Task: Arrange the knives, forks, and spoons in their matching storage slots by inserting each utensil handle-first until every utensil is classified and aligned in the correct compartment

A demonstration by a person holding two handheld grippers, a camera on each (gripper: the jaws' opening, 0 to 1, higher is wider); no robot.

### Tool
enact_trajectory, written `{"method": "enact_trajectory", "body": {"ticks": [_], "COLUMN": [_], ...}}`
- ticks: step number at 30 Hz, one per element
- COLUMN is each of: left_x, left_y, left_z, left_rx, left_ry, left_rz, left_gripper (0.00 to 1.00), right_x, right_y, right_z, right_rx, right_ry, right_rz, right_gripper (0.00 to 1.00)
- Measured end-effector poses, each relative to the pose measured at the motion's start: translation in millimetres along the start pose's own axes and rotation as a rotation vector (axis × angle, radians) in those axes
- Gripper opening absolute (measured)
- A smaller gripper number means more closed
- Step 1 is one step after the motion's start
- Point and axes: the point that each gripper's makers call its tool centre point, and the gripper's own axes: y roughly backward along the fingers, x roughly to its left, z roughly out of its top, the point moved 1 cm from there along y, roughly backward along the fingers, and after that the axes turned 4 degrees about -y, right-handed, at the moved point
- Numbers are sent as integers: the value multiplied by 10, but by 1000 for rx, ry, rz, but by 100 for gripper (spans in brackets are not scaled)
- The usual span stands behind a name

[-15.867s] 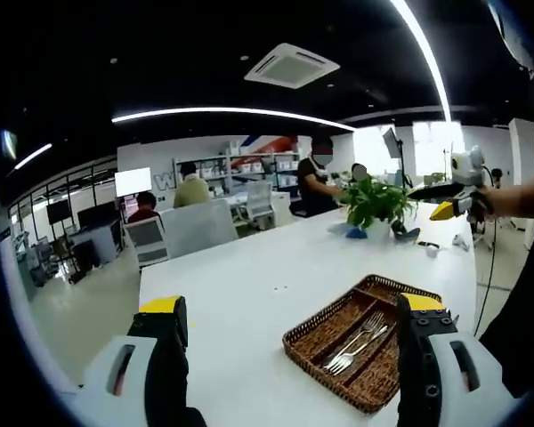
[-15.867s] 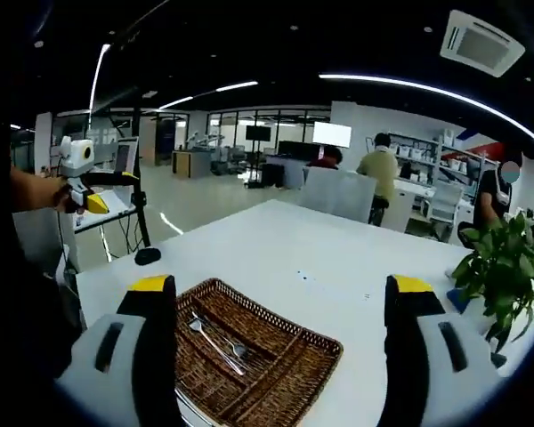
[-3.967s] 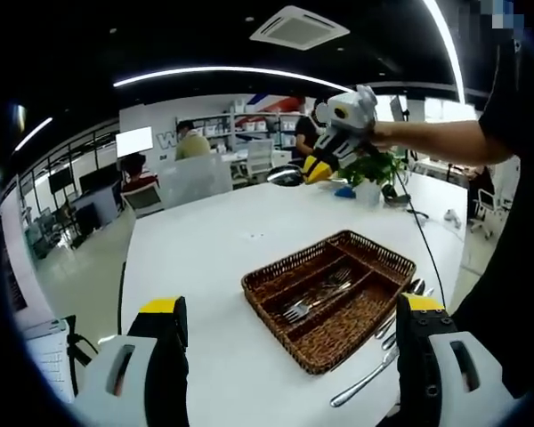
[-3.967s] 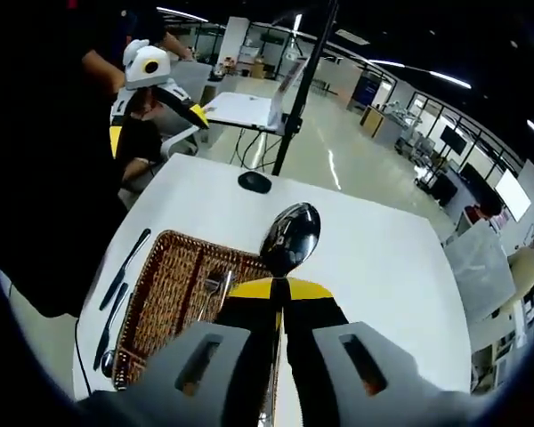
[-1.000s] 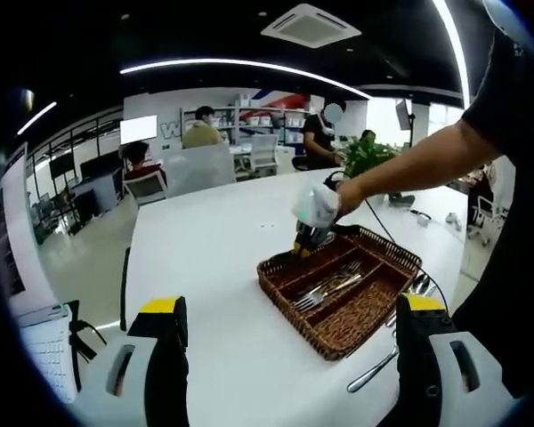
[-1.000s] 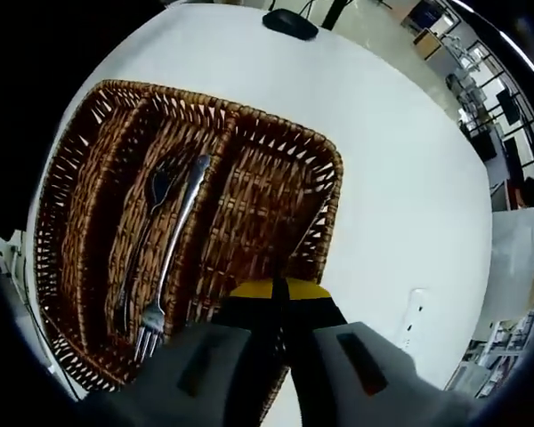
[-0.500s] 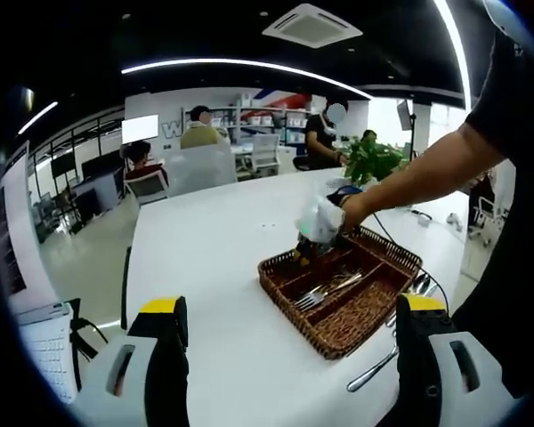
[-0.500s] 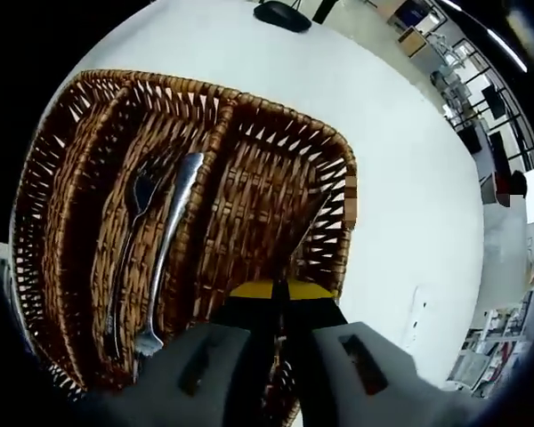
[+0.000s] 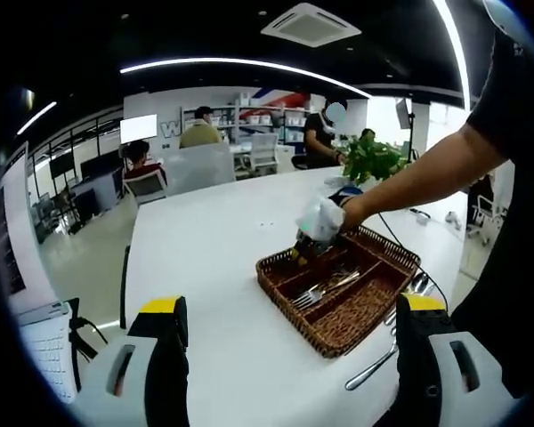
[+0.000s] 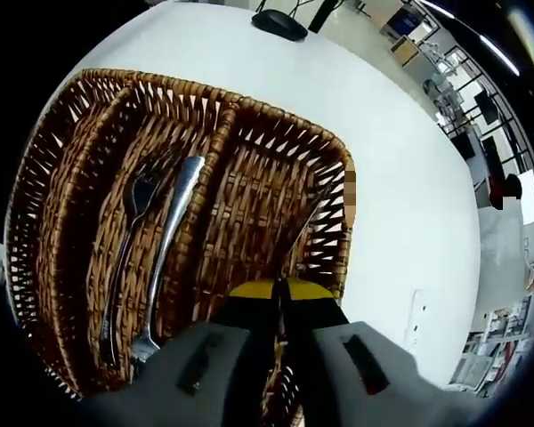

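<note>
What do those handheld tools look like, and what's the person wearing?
Each tool has pale grey bodies with dark slots, black jaws and yellow tips. The left tool has them wide-set; the right tool shows yellow pads too. The person's sleeve is short and black.

A brown wicker basket (image 10: 334, 169) sits on the white table, split lengthwise into three slots. Two silver forks (image 10: 151, 258) lie side by side in the middle slot. A thin metal handle (image 10: 303, 229) slants across the right-hand slot. Loose cutlery (image 9: 374, 366) lies on the table beside the basket.
</note>
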Motion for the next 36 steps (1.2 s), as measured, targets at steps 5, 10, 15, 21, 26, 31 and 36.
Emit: {"method": "enact_trajectory", "body": {"ticks": [5,10,15,21,26,31,36], "left_x": [-36,-47,-55,-71,-94,-128,-168], "left_y": [-10,-12,-14,-28,-68,-125,-185], "left_z": [7,12,25,65,130,212,270], "left_rx": [1,-1,-4,-12,-21,-42,-55], "left_ry": [-5,-9,-15,-26,-41,-48,-56], "left_rz": [-12,-15,-17,-22,-30,-36,-43], "left_gripper": [99,99,99,99,99,99,99], "right_x": [33,23,8,-60,-178,-204,-209], "right_y": [9,96,211,436,688,963,1168], "right_z": [25,24,14,175,221,208,185], "right_rx": [-46,-68,-96,-224,-283,-309,-363], "right_ry": [-49,-26,-94,-216,-324,-424,-555], "right_rz": [3,-15,-21,-46,-86,-113,-165], "right_gripper": [4,13,20,46,65,68,97]}}
